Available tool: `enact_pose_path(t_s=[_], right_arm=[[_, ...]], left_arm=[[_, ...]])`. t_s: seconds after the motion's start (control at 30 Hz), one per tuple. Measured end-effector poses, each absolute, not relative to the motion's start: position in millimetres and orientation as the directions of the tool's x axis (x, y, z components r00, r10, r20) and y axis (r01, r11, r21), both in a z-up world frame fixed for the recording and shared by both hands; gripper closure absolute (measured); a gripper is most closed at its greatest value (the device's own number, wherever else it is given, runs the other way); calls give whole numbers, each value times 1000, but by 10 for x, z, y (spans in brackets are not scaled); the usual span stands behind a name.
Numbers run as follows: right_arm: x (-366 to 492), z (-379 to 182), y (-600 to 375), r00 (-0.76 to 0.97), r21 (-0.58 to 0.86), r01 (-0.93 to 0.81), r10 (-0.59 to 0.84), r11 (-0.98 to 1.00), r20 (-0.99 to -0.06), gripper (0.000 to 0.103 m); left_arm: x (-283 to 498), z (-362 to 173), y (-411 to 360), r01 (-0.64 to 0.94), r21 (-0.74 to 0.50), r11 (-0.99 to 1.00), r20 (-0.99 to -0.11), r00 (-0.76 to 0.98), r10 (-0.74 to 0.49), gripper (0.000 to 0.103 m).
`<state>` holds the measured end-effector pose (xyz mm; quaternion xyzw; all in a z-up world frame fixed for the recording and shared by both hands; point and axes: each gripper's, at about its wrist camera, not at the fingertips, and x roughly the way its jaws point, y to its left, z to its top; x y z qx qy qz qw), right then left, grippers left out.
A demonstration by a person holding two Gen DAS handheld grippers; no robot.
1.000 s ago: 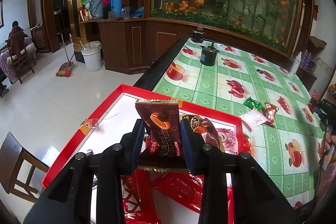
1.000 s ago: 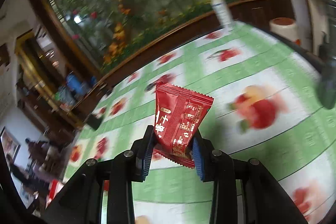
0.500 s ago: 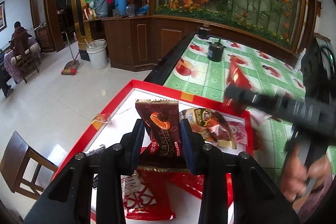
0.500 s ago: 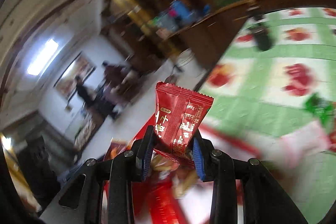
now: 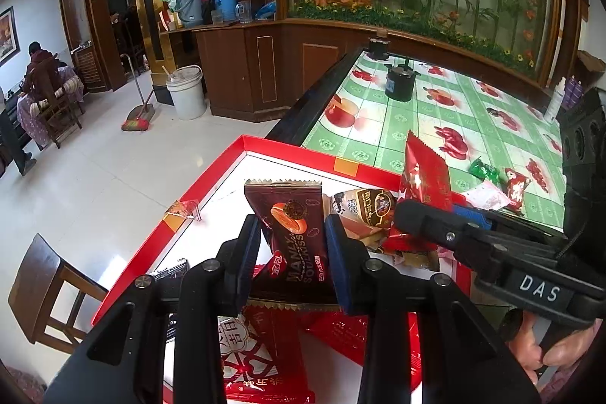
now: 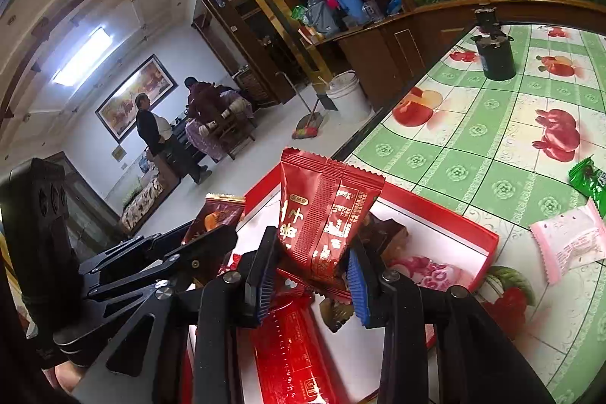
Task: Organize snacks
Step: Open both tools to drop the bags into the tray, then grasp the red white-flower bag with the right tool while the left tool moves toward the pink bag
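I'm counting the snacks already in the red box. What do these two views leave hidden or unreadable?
- Left wrist view: the left gripper and its brown chocolate packet cover the red box's middle.
- Right wrist view: the right gripper and its red packet hide snacks behind them.
- Both views: the box's near end is cut off by the bottom edge.
- The pink packet's print is too small to read.

The brown packet point(image 5: 293, 245) hides its lower edge behind the left gripper point(image 5: 293, 252), whose arms run off the frame at 6 o'clock. In the right wrist view, the red packet point(image 6: 322, 218) covers most of the snacks behind it in the red box point(image 6: 488, 245). At 3 o'clock, the green packet point(image 6: 591, 180) is cut by the frame's dark rim. The red packet's small print is unreadable.
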<state>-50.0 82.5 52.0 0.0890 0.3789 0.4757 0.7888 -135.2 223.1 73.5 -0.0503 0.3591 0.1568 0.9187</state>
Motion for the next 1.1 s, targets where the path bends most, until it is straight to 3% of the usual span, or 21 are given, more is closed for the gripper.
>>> enact_pose_path(t_s=[0.27,0.4,0.53,0.8,1.1], right_arm=[[-500,528,788,250,528,-674,832,517,-496,57],[-448,547,722,280,525,-660,824,538,-492,57],[-257,612,543,333,512,-632,801,581,-498,57],[697,391,-261,368,560,-437,709,703,-602,57],[878,118,-306,467,325,-505,570,799,-676,61]], left_arm=[[-1393,741,2231,-345,29,938,-676,685,272,68],[-1424,772,2219,-346,27,938,-667,692,275,57],[-1436,794,2215,-341,26,940,-666,695,270,57],[-1447,773,2165,-321,16,947,-669,700,249,49],[-1427,791,1961,-272,-4,962,-675,710,198,49]])
